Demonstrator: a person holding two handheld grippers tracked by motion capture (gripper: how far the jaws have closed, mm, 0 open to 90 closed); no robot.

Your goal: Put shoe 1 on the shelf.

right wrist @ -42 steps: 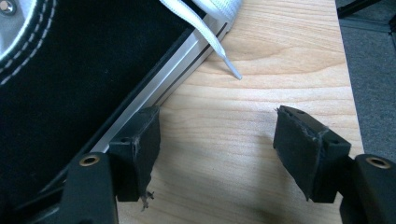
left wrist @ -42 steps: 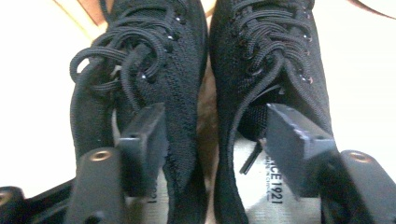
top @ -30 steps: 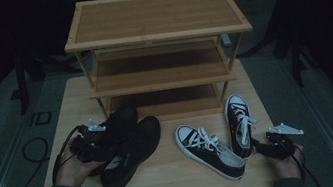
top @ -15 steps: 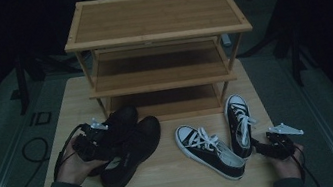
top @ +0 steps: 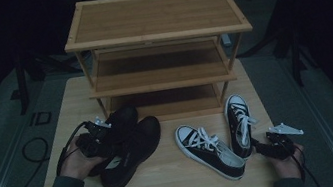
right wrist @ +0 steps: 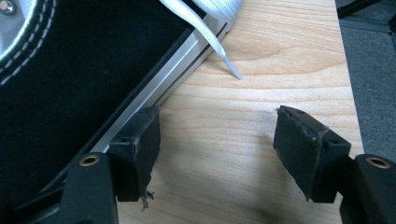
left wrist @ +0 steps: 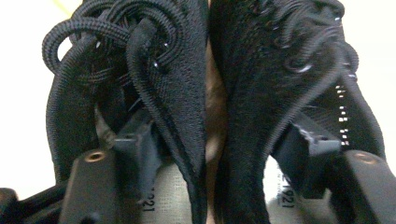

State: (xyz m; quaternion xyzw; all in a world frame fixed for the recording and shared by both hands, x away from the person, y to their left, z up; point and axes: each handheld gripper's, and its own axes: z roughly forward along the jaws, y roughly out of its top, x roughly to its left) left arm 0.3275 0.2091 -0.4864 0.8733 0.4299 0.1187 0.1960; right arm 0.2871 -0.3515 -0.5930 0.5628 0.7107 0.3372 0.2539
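The left tongs [top: 103, 138] sit at the heels of the pair of black shoes [top: 129, 142], which lie side by side on the tabletop [top: 169, 184], toes pointing toward 1 o'clock, just in front of the rack [top: 160, 49]. In the left gripper view each jaw reaches into a different shoe: one jaw is inside the opening of the shoe on that view's left [left wrist: 135, 93], the other inside the shoe on its right [left wrist: 289, 84], so the two inner collars stand together between the jaws. The jaws have just been closing with those collars between them; they stand wide, and whether the pads already press on the fabric I cannot tell. The insoles show pale just beside each jaw.

The right tongs [top: 259, 147] rest low at about 4 o'clock on the tabletop, jaws apart with bare wood between them. In the right gripper view the sole edge of a black-and-white sneaker [right wrist: 70, 70] lies against the outside of the jaw on that view's left, and a white lace tip [right wrist: 231, 67] lies on the wood ahead at 12 o'clock. From above, this sneaker [top: 240, 122] points toward the rack, and its mate [top: 209, 150] lies at an angle between it and the black shoes.
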